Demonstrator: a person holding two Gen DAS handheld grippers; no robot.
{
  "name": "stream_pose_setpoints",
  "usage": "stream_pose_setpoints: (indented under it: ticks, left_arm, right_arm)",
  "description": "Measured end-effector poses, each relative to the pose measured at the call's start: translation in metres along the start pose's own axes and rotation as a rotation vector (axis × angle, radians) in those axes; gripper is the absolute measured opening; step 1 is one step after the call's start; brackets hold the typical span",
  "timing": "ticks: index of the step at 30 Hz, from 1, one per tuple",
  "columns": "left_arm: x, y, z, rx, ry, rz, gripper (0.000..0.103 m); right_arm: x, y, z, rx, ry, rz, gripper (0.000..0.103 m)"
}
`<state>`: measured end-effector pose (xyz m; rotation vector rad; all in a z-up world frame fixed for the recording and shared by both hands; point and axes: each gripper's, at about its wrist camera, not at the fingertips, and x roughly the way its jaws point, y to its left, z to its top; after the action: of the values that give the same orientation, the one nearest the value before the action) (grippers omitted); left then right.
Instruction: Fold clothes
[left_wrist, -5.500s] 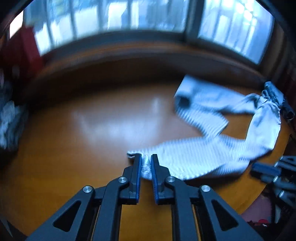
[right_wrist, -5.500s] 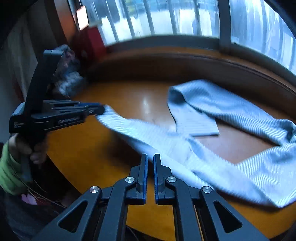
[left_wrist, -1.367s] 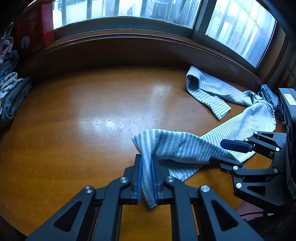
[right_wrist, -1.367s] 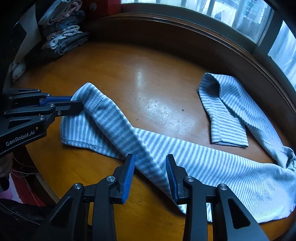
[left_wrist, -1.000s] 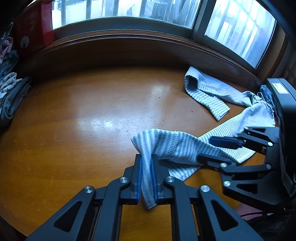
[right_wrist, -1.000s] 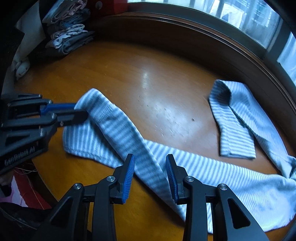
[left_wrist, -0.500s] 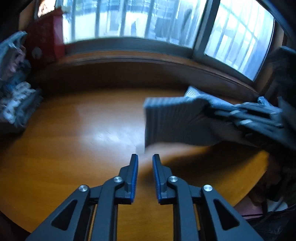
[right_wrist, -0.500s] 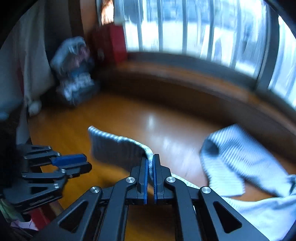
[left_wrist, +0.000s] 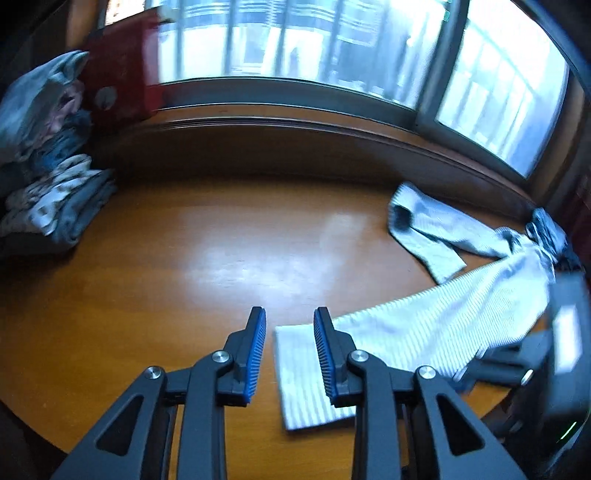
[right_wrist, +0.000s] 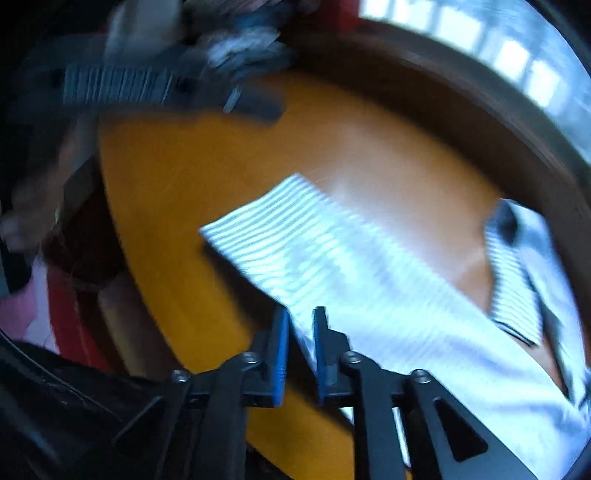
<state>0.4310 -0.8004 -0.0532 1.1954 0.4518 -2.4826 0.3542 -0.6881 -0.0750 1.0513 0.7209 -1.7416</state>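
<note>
1. The left gripper (left_wrist: 289, 354) hangs over the near part of the round wooden table (left_wrist: 184, 288) with its jaws spread wide and nothing between them. The blue pads (left_wrist: 256, 350) aren't touching any fabric.

2. The task's thing is a pair of light blue-and-white striped pants (left_wrist: 424, 328), and it sits on the right half of the table. One leg runs toward the near edge and ends in a flat, squared cuff just right of the left gripper's jaws. The other leg lies farther back by the window side, with its opening facing left.

3. In the right wrist view the right gripper (right_wrist: 300, 354) is down at the table's near rim, over the long edge of that same leg of the pants (right_wrist: 332, 266). Its jaws are only a narrow gap apart, and there seems to be cloth in that gap, but the frame is pretty motion-blurred, so I can't tell if it's actually pinching.

4. Room to move: the whole middle and left of the tabletop is bare shiny wood. A stack of folded clothes (left_wrist: 51, 192) sits at the far left edge, well apart from the pants.

5. Behind the table there's a dark curved sill (left_wrist: 295, 147) and the windows (left_wrist: 295, 44), so the back edge is boxed in.
</note>
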Motion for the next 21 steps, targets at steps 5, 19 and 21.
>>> stream_pose_setpoints:
  ticks: [5,19,21]
  left_arm:
    - [0.034,-0.038,-0.011,0.075,0.094,-0.064,0.024]
    - [0.067,-0.081,-0.031,0.121,0.198,0.063,0.033]
    - [0.068,-0.086,-0.031,0.107,0.194,0.084,0.042]
  right_arm:
    - [-0.027,-0.086,-0.051,0.345,-0.044,-0.147,0.045]
    - [-0.062,-0.225,-0.209,0.801,-0.025,-0.407,0.045]
    - [-0.066,-0.224,-0.215,0.769,-0.022,-0.388,0.045]
